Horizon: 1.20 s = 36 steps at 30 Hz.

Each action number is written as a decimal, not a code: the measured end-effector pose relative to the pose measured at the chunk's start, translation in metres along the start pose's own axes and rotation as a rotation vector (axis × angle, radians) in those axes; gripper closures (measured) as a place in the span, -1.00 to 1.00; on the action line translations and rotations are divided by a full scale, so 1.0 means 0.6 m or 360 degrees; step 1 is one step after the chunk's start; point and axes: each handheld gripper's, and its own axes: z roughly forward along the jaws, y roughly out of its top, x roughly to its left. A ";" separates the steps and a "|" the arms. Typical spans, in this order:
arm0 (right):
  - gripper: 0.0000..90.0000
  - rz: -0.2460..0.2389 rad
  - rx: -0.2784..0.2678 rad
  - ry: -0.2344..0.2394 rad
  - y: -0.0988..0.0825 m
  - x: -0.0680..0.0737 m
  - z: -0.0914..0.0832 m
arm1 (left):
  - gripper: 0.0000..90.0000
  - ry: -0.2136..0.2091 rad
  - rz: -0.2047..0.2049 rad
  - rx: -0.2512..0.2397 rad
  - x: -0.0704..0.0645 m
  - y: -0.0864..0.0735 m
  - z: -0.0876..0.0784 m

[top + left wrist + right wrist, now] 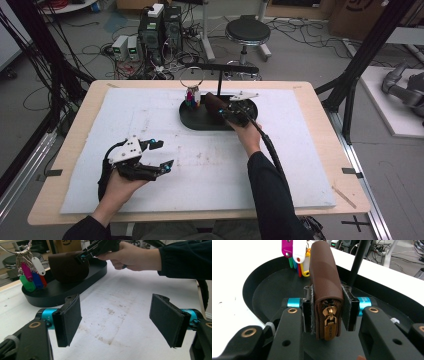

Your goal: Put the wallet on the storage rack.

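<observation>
A brown leather zip wallet [325,287] with a brass zipper pull stands on edge over the black oval tray [269,292], and my right gripper [327,312] is shut on its sides. In the high view the right gripper [231,111] holds the wallet [214,103] at the tray [200,122]. A ring of coloured key tags [192,96] hangs from the black stand above the tray, next to the wallet. My left gripper [159,156] rests near the front left of the white mat, open with nothing between its pads [71,317].
The tray carries a black T-shaped stand [220,70] with a wire ring. A white mat [150,120] covers the wooden table. Beyond the table are a stool [247,32], computer boxes and cables on the floor.
</observation>
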 end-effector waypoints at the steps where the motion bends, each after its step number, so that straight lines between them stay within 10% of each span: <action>1: 0.53 0.0000 0.0000 0.0000 0.000 0.000 0.000 | -0.44 0.0002 0.0001 0.0000 0.000 0.000 0.000; 23: 0.13 -0.0008 0.0053 0.0069 0.006 -0.011 -0.021 | -0.44 0.0003 -0.0003 0.0006 0.005 0.000 0.002; 36: -0.01 -0.0089 0.0014 0.0209 -0.005 -0.018 -0.123 | -0.44 -0.0014 -0.0004 0.0020 0.012 0.003 0.022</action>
